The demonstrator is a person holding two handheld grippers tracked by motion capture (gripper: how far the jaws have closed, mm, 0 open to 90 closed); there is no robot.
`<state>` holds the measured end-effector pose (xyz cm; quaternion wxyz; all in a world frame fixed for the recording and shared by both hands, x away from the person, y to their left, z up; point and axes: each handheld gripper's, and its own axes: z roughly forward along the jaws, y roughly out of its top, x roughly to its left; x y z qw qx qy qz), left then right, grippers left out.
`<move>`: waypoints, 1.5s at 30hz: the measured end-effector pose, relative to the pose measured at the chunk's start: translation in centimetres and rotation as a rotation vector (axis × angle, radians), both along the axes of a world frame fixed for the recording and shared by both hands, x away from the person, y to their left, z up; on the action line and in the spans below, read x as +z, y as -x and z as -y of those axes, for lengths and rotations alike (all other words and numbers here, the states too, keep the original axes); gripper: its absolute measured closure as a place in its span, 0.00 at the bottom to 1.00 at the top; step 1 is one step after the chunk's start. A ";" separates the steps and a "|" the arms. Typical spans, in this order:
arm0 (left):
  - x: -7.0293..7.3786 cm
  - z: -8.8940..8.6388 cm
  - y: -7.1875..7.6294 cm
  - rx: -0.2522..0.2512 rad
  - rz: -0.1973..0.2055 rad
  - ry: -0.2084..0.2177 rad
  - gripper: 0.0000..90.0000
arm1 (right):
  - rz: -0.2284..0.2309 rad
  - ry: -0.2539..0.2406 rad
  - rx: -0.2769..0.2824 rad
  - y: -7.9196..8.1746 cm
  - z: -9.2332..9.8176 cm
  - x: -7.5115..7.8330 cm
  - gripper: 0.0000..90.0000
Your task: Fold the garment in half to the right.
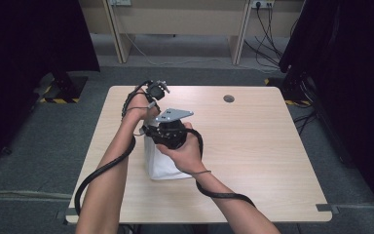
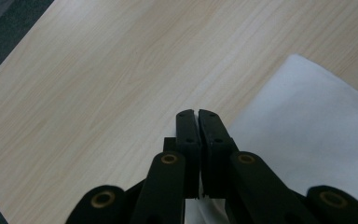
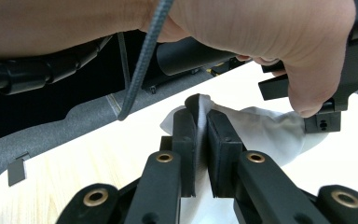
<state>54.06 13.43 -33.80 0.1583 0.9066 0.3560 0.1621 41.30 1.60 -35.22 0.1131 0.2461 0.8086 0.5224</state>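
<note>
Light wood table (image 1: 253, 161), grey carpet around it, dark curtains both sides. Small round grommet (image 1: 229, 98) on the far side of the tabletop.

White cloth (image 1: 163, 165) lies left of table centre, near half; the far part of it is covered by the right gripper and hand in the high view, so its full outline isn't readable.

Left gripper (image 1: 158, 89) sits farther back, left of centre, cable running down the forearm. In the left gripper view (image 2: 197, 113) the jaws are pressed together with a thin sliver of white between the tips; cloth also spreads to the right and under the jaw base. Looks like a pinch on a cloth edge, but the sliver is too small to be certain.

Right gripper (image 1: 152, 134) is just above the cloth, grey three-cornered plate on top; its jaws are hidden from above. In the right gripper view (image 3: 202, 109) the jaws clamp a raised fold of cloth, fabric bunched between the pads. Left hand (image 3: 261, 42) and forearm block the upper part there; the cloth's far end is cut off behind them.
</note>
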 end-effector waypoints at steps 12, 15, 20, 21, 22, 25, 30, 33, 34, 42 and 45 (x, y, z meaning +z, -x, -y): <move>0.0 1.0 -0.2 -0.016 0.001 0.001 0.96 | 0.000 -0.008 -0.017 0.1 0.8 -0.2 0.93; -0.2 1.2 -0.3 -0.014 0.001 0.003 0.96 | 0.003 -0.008 -0.020 0.1 1.0 -0.2 0.93; -0.4 1.3 -0.4 -0.014 -0.003 0.003 0.96 | 0.001 -0.003 -0.027 -0.1 1.4 -0.3 0.93; -0.5 1.4 -0.5 -0.011 -0.002 0.005 0.96 | 0.002 -0.001 -0.028 -0.1 1.5 -0.3 0.93; -0.5 1.4 -0.5 -0.010 -0.005 0.005 0.96 | 0.002 -0.001 -0.029 -0.1 1.6 -0.3 0.93; -0.5 1.6 -0.6 -0.014 -0.008 0.004 0.96 | 0.001 0.000 -0.032 -0.1 1.8 -0.4 0.93; -0.5 1.7 -0.7 -0.015 -0.007 0.005 0.96 | 0.001 0.004 -0.036 -0.2 2.0 -0.4 0.93; -0.6 1.8 -0.7 -0.018 -0.010 0.003 0.96 | -0.001 0.005 -0.037 -0.2 2.1 -0.4 0.93; -0.6 1.9 -0.7 -0.018 -0.010 0.004 0.96 | -0.001 0.006 -0.037 -0.2 2.1 -0.5 0.93; -1.1 2.4 -0.6 -0.028 -0.016 0.010 0.96 | 0.000 0.015 -0.037 -0.1 2.4 -0.7 0.93; -1.6 2.6 -0.6 -0.026 -0.021 0.020 0.96 | -0.004 0.016 -0.040 -0.1 2.7 -0.9 0.93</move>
